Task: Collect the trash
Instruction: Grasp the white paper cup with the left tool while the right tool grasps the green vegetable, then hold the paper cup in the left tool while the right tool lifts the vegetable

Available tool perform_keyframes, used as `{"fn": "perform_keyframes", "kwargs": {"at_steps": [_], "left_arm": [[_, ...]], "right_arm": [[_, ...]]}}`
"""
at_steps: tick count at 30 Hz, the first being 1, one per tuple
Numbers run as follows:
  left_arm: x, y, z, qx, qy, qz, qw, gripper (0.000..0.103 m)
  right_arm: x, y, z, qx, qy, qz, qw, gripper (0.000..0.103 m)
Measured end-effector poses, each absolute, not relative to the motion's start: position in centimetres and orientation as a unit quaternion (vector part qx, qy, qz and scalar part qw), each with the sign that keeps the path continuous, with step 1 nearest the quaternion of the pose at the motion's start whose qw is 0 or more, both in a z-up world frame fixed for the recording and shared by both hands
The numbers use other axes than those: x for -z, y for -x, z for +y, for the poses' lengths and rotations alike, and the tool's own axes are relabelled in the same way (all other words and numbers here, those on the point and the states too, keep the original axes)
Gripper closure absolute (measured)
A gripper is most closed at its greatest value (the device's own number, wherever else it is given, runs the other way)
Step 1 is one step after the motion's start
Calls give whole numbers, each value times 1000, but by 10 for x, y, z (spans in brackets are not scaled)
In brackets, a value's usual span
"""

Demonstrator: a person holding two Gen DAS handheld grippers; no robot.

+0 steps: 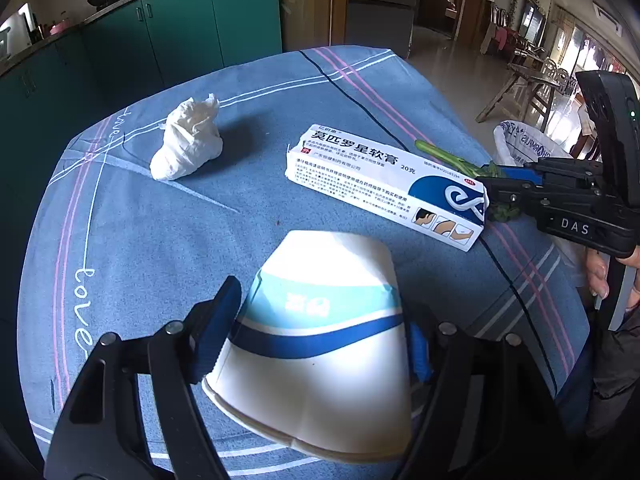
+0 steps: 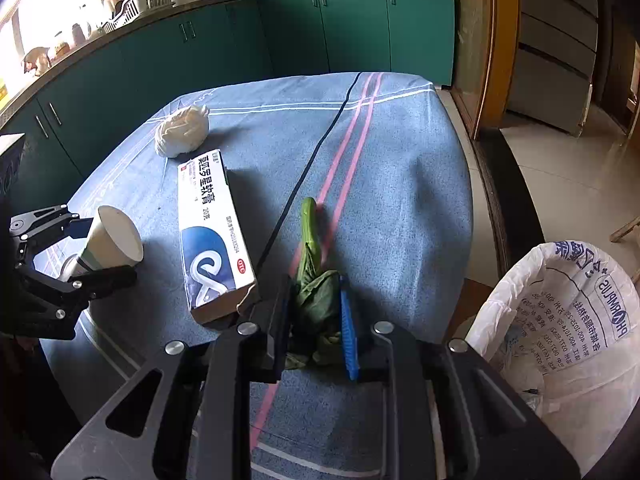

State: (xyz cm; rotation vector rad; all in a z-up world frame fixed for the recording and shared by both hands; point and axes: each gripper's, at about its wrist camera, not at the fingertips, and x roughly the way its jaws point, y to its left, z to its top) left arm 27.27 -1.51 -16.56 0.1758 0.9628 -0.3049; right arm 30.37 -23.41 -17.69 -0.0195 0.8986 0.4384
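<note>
Our right gripper (image 2: pixel 316 312) pinches the leafy end of the vegetable scrap (image 2: pixel 312 264), whose stem runs away from the tongs along the tablecloth (image 2: pixel 400 160), just right of the ointment box (image 2: pixel 216 232). Our left gripper (image 1: pixel 320 340) clamps the paper cup (image 1: pixel 320 340) left of that box. We judge the right hand nearer the bag-lined bin (image 2: pixel 568 320) off the box's right.

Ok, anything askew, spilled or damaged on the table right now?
No spill or damage shows. The paper cup lies tilted on its side between the left gripper's pads, and the right gripper pinches the wilted vegetable. The box and tissue wad lie loose, uncollected.
</note>
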Motion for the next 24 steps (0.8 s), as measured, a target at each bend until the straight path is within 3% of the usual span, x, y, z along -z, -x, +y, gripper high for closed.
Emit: {"fn": "perform_keyframes", "kwargs": {"at_steps": [10,17,24], "left_arm": [[165,-273,-12,142,-79,462,872,30],[166,-272,-13,140,-83,460,873,30],[167,-270,-16,142,-89,459,872,30]], "right_arm": [[176,-304,-228,-200,20,431,880,77],[177,-305,-218,-194,39,429,881,65],[177,-303,-217,-192,51,425,883,65]]}}
